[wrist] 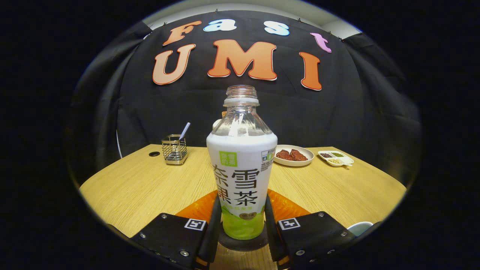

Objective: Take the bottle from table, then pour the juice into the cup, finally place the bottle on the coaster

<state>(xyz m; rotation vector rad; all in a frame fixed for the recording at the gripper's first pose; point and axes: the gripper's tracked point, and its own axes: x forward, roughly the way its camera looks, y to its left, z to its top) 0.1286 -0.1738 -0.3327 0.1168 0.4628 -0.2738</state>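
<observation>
The uncapped bottle (pixel 242 165) stands upright on the dark coaster (pixel 243 243), pinched low between both fingers of the gripper (pixel 242 221), with the cup (pixel 360 227) just beside it, so probably only letting go remains.

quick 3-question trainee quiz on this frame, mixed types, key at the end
1. True or false: the bottle has its cap on.
2. The bottle stands on: A) plate B) orange coaster C) wire holder.
3. Fill in: the gripper fingers sit on either ___ of the bottle's base.

Key: 1 false; 2 B; 3 side.
The plate, sectioned dish and wire holder lie beyond, on the table.
</observation>
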